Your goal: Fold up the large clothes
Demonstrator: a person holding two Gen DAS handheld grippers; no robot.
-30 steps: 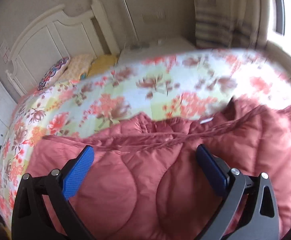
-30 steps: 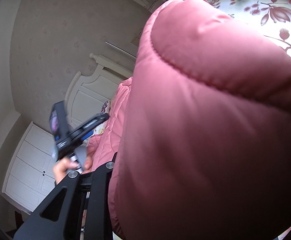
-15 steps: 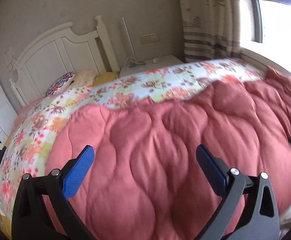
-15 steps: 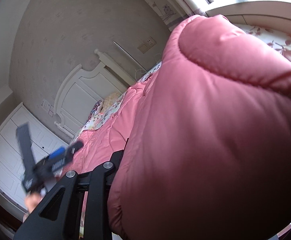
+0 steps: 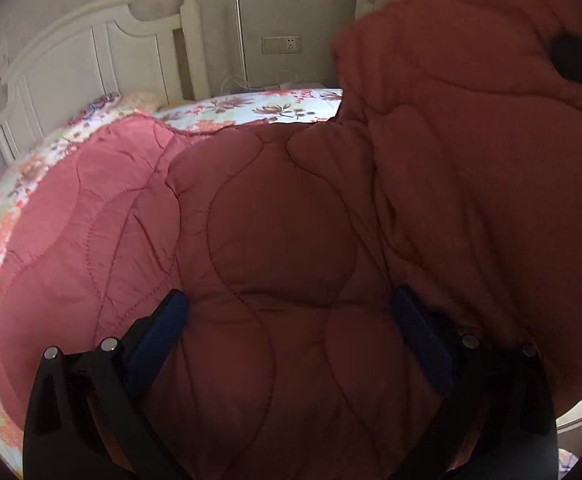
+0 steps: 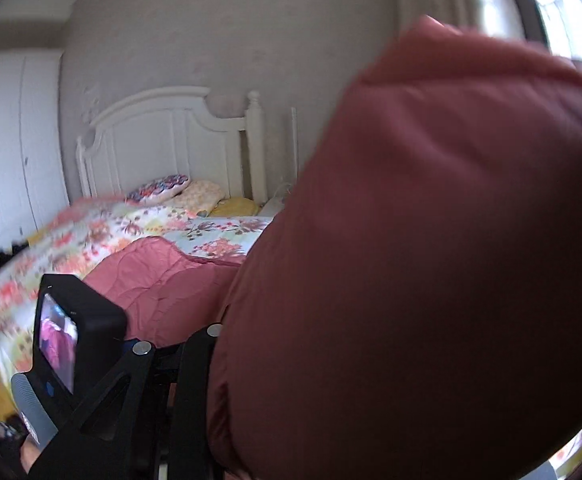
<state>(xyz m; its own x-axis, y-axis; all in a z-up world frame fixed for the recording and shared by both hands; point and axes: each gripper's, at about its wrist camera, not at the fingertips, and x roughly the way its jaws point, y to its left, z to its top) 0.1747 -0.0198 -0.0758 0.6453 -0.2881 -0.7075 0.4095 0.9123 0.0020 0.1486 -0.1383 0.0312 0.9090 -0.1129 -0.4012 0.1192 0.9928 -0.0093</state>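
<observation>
Right tool point(image 6: 227, 364) is pinching a thick fold of the pink quilted coat point(image 5: 283, 240). Fabric is bulging over the fingers and filling most of that view, so I'm reading the grip from the bunching, not from the pads, which are hidden. I'm holding that edge raised so it drapes above the rest, probably to carry it across for a fold.

Left tool point(image 5: 287, 328) is spread wide, blue pads point(image 5: 163, 328) apart and nothing clamped. It's hanging low over the coat's middle panel; whether the pads are touching the fabric I can't tell. Judgement: it's parked there to pin or catch the lower layer while the right side comes over.

Coat is lying mostly flat on the bed point(image 5: 251, 108), on the floral sheet, with its right portion hanging from my right tool. Far edge is stopping short of the pillows point(image 6: 179, 192) by the white headboard point(image 6: 163, 136).

Fold isn't closed yet. Risk as I see it: puffy fill is springy, so the lifted flap could slide or land crooked unless the left side anchors first.
</observation>
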